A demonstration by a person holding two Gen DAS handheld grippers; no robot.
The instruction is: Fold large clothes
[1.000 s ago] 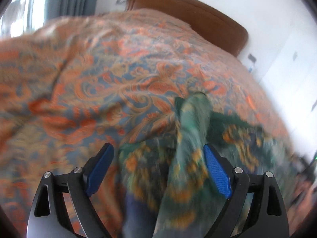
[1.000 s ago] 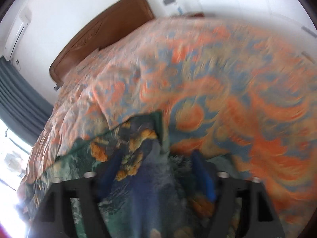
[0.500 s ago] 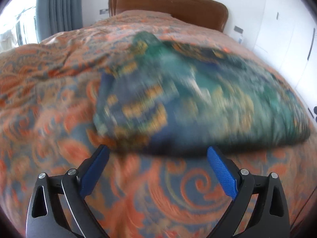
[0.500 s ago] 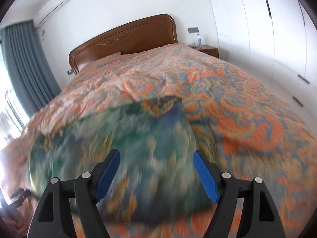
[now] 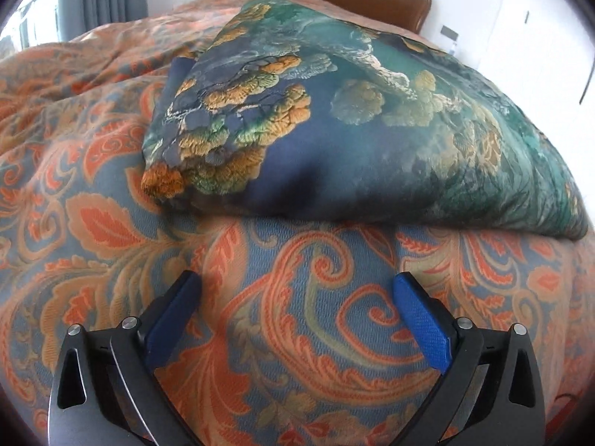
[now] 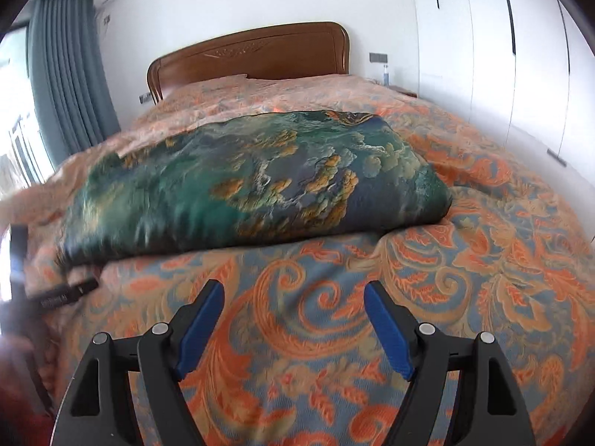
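Gaping empty, left claw [image 5: 295, 291], right claw [image 6: 293, 299]

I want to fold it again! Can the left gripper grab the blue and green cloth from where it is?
Probably yes. The left gripper has its jaws wide open and empty, aimed at the folded cloth, which lies just ahead on the bedspread. Nothing sits between them, though it would need to move forward first.
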